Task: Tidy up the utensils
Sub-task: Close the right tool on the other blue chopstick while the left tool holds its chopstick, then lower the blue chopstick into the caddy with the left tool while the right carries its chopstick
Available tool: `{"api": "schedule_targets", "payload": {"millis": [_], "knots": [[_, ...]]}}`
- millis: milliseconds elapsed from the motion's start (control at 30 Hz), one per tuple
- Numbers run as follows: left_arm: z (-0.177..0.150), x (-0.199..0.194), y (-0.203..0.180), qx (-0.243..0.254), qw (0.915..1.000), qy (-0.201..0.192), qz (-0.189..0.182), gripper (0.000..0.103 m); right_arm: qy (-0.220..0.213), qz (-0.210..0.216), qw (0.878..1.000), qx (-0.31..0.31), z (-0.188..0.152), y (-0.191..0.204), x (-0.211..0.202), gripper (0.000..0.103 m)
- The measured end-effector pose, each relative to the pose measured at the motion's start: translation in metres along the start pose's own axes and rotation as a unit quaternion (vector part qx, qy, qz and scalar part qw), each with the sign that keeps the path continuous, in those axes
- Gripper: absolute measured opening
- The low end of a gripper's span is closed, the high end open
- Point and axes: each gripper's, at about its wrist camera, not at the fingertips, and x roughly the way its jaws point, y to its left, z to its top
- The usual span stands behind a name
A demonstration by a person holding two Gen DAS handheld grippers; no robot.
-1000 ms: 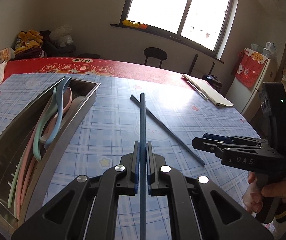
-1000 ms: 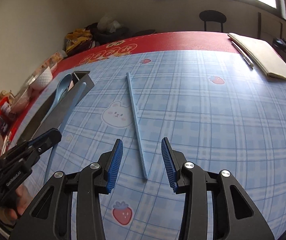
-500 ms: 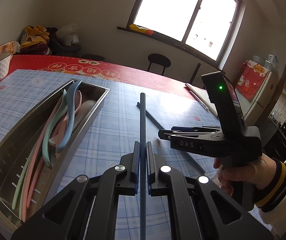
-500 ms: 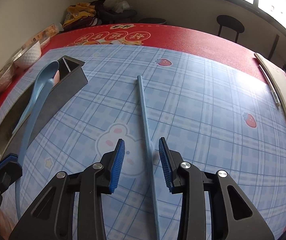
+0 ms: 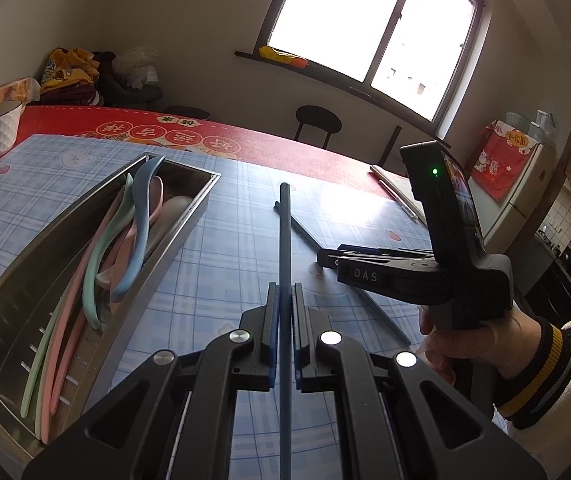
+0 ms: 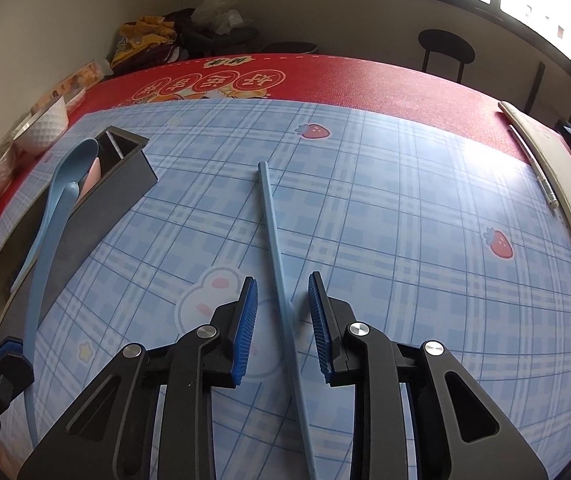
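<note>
Metal tray [image 5: 189, 216], left of frame, contains spoons [image 5: 137, 240]. Left gripper [image 5: 284, 300], bottom center, clamps a blue chopstick [image 5: 284, 240]. Right gripper [image 6: 282, 304], jaws wide, straddles the second chopstick [image 6: 271, 224] lying on the tablecloth [image 6: 385, 240].

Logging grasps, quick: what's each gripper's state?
Left gripper: closed on a slim blue chopstick.
Right gripper: open, straddling the second blue chopstick.

Lettering "DAS", white on black, on the side of the right gripper [image 5: 327, 258]. Round Chinese characters on the red tablecloth [image 6: 213, 82], too distorted to read.
</note>
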Motion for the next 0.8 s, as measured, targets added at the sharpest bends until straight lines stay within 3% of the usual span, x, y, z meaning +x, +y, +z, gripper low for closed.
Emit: {"api": "schedule_targets", "payload": {"millis": [133,267,433,633,800], "knots": [[-0.001,0.002,0.000,0.000,1.0000,0.002,-0.002,0.006,0.007,0.009,1.000,0.002,-0.003,-0.002,-0.003,0.021],[0.000,0.004,0.003,-0.005,0.9999,0.007,-0.007,0.006,0.011,0.022,0.999,0.026,-0.008,-0.008,-0.007,0.007],[-0.002,0.004,0.001,0.000,0.9999,0.012,-0.011,0.006,0.000,0.056,0.995,0.087,-0.019,-0.020,-0.013,0.006],[-0.004,0.001,0.003,0.002,0.9994,0.027,-0.024,0.006,-0.065,0.141,0.968,0.200,-0.042,-0.035,-0.045,0.006],[-0.001,-0.009,0.015,-0.018,0.9980,0.042,-0.043,0.006,-0.101,0.186,0.948,0.239,-0.061,-0.023,-0.062,0.006]]}}
